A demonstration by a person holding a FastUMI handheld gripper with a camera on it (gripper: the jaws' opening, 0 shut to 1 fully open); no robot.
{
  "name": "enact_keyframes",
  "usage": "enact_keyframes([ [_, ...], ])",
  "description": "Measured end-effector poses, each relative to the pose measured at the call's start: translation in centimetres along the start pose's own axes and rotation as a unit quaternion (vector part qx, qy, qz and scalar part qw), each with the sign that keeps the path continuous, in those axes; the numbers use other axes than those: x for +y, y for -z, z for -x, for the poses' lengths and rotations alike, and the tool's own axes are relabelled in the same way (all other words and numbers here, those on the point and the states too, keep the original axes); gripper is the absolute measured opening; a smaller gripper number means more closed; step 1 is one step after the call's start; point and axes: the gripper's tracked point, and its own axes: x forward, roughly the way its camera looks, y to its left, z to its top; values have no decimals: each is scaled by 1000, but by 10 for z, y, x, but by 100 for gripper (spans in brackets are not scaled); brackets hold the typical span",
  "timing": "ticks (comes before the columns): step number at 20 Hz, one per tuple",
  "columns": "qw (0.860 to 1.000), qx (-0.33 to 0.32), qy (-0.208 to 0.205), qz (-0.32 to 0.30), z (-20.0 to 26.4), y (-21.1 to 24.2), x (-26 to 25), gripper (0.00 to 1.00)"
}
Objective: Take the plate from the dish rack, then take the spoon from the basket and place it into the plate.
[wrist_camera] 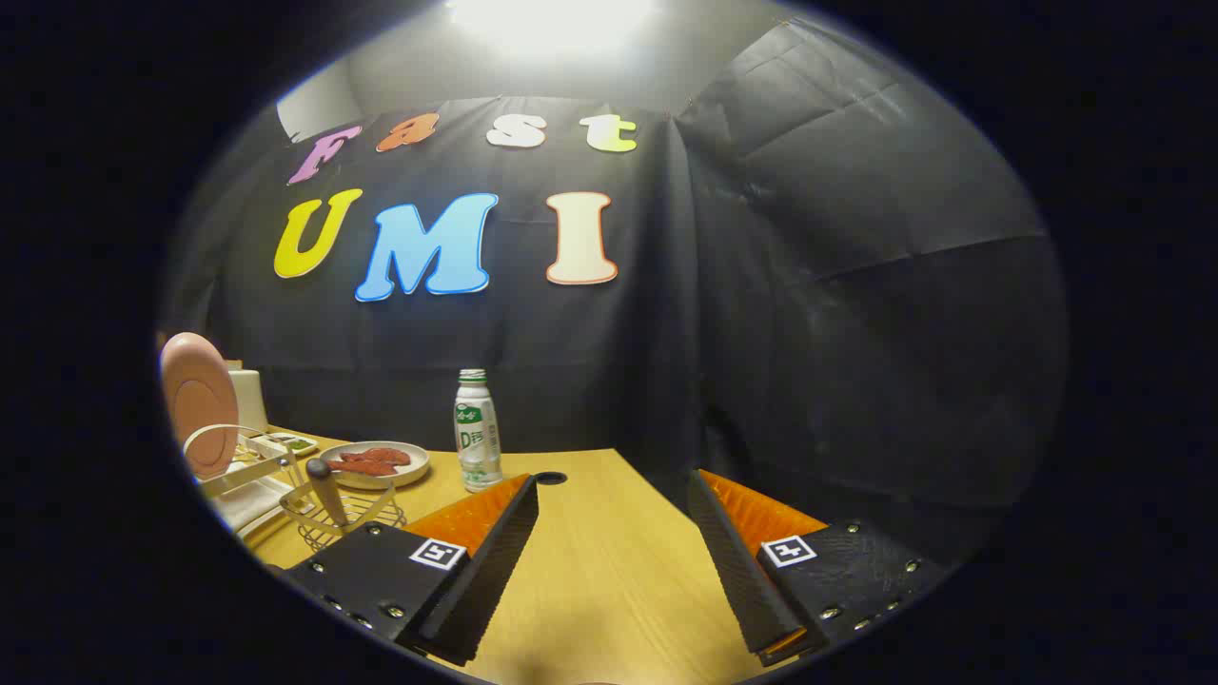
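Gripper [614, 533] fingers spread wide over the bare wooden table [590, 571], holding nothing. Pink plate [195, 404] stands upright in the dish rack [243, 471] at lower left of the frame. Spoon [325, 490] stands handle-up in the wire basket [343, 518], just beside the left finger.

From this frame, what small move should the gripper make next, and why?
Probably swing toward the pink plate, which stands upright in the dish rack beyond and to the side of the fingers. The gripper is open with only bare table between its fingers, and the spoon sits in the wire basket, so the plate comes first.
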Motion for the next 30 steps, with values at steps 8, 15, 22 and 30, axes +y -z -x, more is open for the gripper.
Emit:
enact_keyframes([
  [8,1000,14,16,13,67,-75,-12,97],
  [15,998,20,-63,-4,117,-154,82,97],
  [22,974,33,-224,-2,145,-197,238,97],
  [30,940,133,-313,9,136,-153,357,97],
])
